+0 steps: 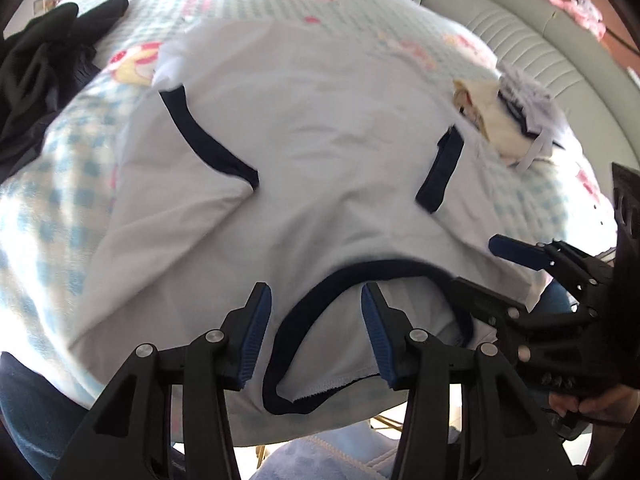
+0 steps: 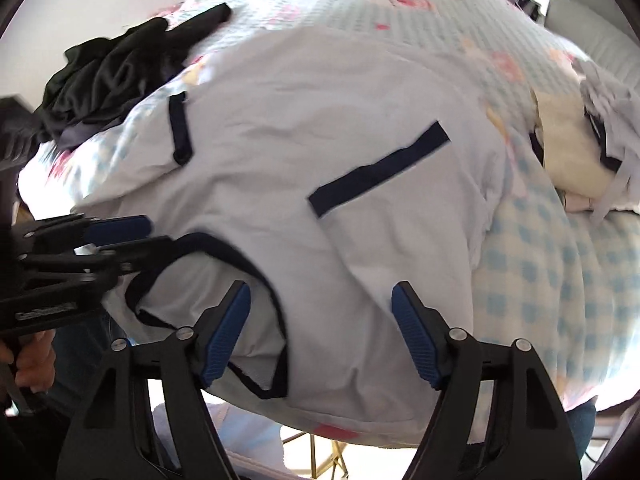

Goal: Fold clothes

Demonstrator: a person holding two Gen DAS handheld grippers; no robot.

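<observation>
A white T-shirt [image 1: 312,152] with navy trim lies spread on a checked blanket, sleeves folded inward, its navy collar [image 1: 320,320] at the near edge. It also shows in the right wrist view [image 2: 320,160]. My left gripper [image 1: 316,332] is open, its jaws on either side of the collar. My right gripper [image 2: 320,332] is open over the shirt's near shoulder beside the collar [image 2: 224,256]. Each gripper shows in the other's view: the right gripper [image 1: 520,268] and the left gripper [image 2: 116,236].
A pile of dark clothes [image 1: 44,76] lies at the far left of the blanket [image 1: 60,208]. Folded cream and white clothes [image 1: 504,116] lie at the right. A grey padded headboard [image 1: 540,48] runs along the far right.
</observation>
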